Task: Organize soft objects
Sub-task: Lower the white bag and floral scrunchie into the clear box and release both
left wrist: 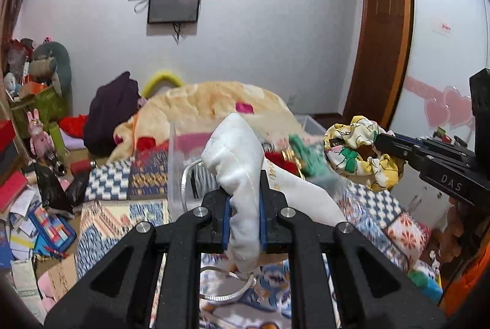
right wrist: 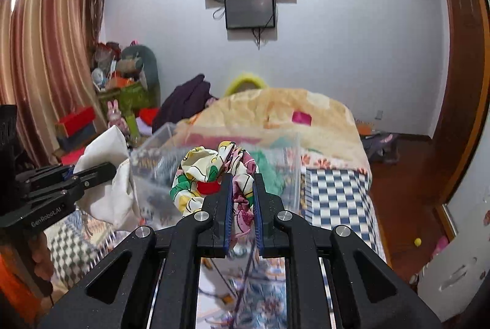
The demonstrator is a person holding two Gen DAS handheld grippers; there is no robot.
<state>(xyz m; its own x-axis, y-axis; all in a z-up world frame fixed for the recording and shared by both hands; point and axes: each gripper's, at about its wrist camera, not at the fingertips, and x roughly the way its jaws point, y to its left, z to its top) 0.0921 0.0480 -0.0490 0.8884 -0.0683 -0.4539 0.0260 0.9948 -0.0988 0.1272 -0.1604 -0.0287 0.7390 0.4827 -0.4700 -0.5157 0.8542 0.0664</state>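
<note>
My left gripper (left wrist: 245, 200) is shut on a white cloth pouch (left wrist: 242, 163) and holds it above the bed; the pouch also shows in the right wrist view (right wrist: 104, 175). My right gripper (right wrist: 242, 194) is shut on a yellow floral scrunchie (right wrist: 208, 172), held in the air; it shows in the left wrist view (left wrist: 361, 154) at the right. A clear plastic box (right wrist: 288, 163) stands on the bed just beyond both grippers, with a green soft item (right wrist: 269, 166) inside.
A patchwork bedspread (left wrist: 128, 215) covers the bed, with a heaped peach blanket (right wrist: 275, 111) behind the box. A silver cord (left wrist: 220, 295) lies under the left gripper. Clutter and plush toys (left wrist: 39, 133) fill the left floor. A wardrobe (left wrist: 444, 38) stands right.
</note>
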